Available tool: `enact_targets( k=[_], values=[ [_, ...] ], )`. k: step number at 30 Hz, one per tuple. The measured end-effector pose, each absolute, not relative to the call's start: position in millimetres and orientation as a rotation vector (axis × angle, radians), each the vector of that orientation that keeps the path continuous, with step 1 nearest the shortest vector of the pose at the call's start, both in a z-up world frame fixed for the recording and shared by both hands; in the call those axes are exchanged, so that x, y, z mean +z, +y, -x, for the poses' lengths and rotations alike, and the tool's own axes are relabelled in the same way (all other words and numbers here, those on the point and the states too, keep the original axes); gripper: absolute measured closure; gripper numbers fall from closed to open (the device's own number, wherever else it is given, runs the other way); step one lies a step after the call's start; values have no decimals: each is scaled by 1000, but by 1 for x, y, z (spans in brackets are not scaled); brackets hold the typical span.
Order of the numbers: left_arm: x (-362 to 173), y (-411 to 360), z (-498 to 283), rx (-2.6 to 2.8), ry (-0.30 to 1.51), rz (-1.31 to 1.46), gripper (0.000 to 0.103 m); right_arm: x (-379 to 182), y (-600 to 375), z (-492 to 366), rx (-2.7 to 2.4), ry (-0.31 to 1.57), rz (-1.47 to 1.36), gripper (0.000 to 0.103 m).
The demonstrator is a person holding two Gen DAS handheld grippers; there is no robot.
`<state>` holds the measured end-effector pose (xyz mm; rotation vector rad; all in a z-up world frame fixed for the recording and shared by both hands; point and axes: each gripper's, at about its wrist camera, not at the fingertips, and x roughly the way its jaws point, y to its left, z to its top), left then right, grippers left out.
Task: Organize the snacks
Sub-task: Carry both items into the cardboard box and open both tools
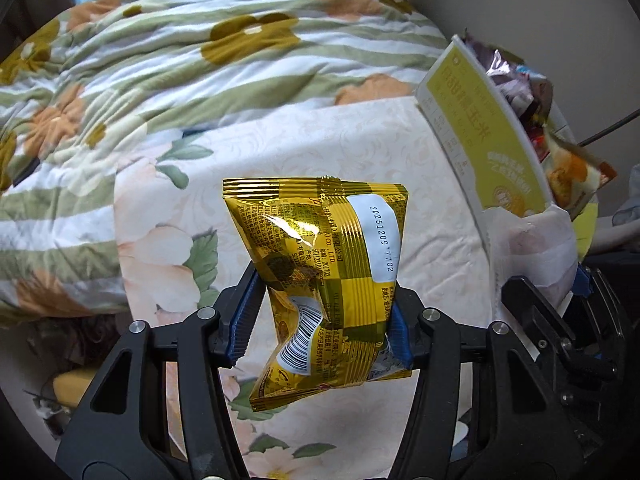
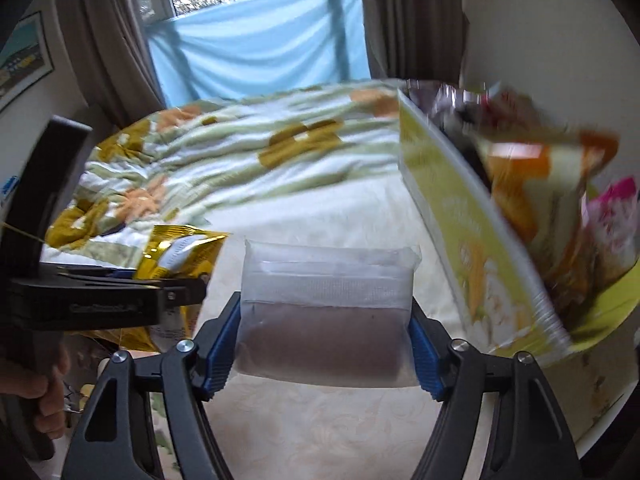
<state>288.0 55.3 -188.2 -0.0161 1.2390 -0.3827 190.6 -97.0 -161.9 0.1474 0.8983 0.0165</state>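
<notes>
Floral bedding (image 1: 168, 80) covers the bed behind. Left claw (image 1: 320, 320), nearly closed, pinches a gold snack packet (image 1: 320, 264) at its crumpled waist, clear of the bed. Right claw (image 2: 324, 344), part-open, clamps a translucent white packet (image 2: 326, 304). Yellow snack box (image 2: 472, 248), far right, looks full: release each packet well inside its rim.

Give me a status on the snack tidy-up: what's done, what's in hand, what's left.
Done: several packets already stand in the yellow box. In hand: the left tongs grip a gold snack bag, and the right tongs clamp a clear-wrapped brown snack, both lifted off the bed. Left: getting both into the box.
</notes>
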Motion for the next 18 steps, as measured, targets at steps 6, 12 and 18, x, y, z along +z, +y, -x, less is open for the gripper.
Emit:
enact_targets(
  k=[6, 12, 18],
  values=[
    [-121, 23, -292, -411, 1125, 30, 52, -89, -131, -180, 64, 813, -155, 34],
    [-70, -47, -298, -415, 1030, 50, 52, -42, -206, -179, 36, 765, -119, 34],
    [-48, -137, -308, -410, 1002, 99, 51, -19, -293, -196, 63, 746, -124, 34]
  ],
)
